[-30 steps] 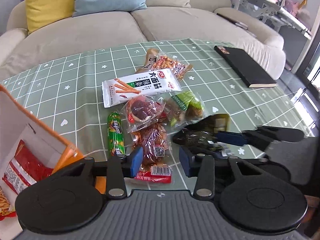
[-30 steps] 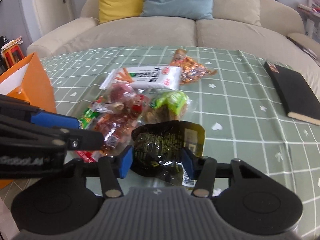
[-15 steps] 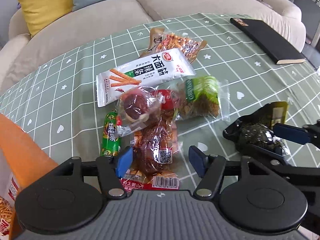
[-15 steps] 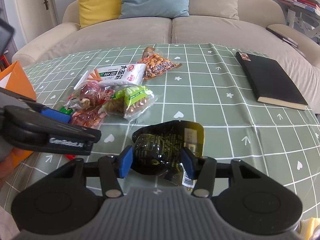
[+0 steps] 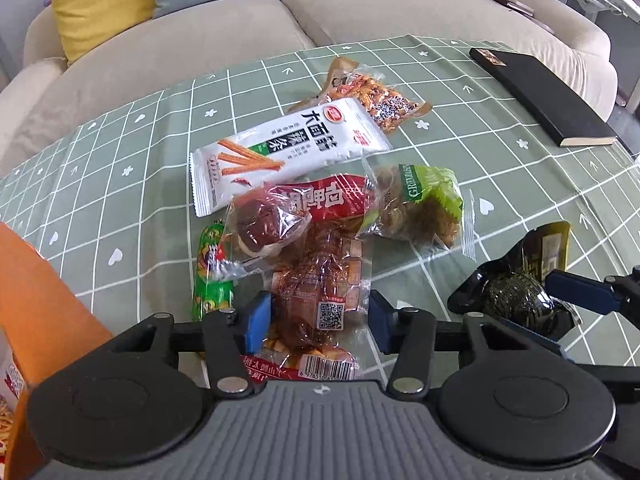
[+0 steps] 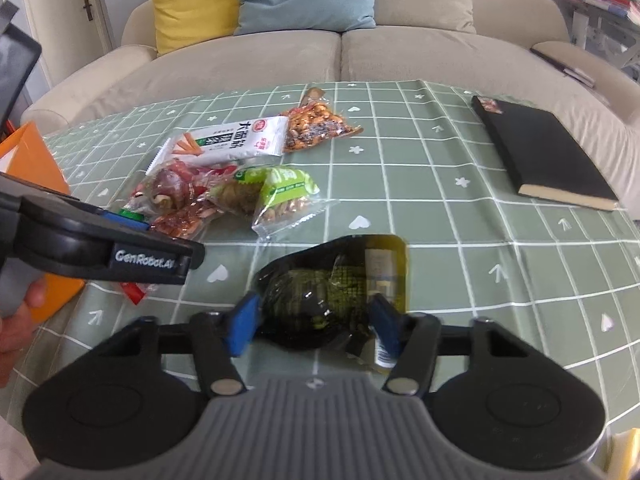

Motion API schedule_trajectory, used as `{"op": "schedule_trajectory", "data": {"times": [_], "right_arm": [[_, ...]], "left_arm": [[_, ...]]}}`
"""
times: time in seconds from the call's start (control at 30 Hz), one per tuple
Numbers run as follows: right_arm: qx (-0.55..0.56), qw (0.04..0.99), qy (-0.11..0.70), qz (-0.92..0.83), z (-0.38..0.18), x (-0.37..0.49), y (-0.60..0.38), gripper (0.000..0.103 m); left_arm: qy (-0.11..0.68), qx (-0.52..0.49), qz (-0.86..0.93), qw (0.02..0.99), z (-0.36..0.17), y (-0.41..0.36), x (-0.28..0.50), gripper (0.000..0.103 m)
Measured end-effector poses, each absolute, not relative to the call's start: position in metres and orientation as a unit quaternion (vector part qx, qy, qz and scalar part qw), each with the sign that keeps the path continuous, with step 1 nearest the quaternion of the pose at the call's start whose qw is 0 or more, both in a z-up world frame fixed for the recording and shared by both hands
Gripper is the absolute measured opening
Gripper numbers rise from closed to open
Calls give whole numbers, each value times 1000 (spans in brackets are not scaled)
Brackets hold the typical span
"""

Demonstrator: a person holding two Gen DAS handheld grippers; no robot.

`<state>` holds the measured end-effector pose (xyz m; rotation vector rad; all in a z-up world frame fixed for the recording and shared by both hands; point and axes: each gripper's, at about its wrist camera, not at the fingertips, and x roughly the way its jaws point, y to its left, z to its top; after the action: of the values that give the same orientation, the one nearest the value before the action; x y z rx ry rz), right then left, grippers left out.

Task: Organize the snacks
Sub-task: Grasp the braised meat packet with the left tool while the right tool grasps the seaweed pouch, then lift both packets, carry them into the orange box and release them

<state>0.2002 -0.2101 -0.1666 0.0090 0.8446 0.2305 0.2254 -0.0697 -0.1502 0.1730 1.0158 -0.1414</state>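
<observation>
orange box (image 5: 36, 292): left of left gripper (image 5: 316, 320), snacks inside. left gripper: jaws just closed partway, 2 pads flank clear red meat packet (image 5: 320, 280); contact unclear from frames, likely not clamped. green sausage stick (image 5: 210, 276): just left of left pad. right gripper (image 6: 314, 320): jaws just widened slightly, pads touch both sides of dark egg pouch (image 6: 332, 288), light grip. advice: close on packet body, not loose film; lift clear of pile before swinging toward box.
</observation>
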Motion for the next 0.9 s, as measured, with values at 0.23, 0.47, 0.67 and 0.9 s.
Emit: {"op": "schedule_trajectory", "data": {"times": [0.23, 0.47, 0.67, 0.9], "right_arm": [[7, 901, 418, 118, -162, 194, -213, 49], [-9, 892, 434, 125, -155, 174, -208, 43], [-15, 881, 453, 136, -151, 146, -210, 43], [-45, 883, 444, 143, -153, 127, -205, 56]], "left_arm": [[492, 59, -90, 864, -146, -66, 201, 56], [504, 25, -112, 856, -140, -56, 170, 54], [510, 47, -143, 847, -135, -50, 139, 55], [493, 112, -141, 851, -144, -57, 121, 64]]}}
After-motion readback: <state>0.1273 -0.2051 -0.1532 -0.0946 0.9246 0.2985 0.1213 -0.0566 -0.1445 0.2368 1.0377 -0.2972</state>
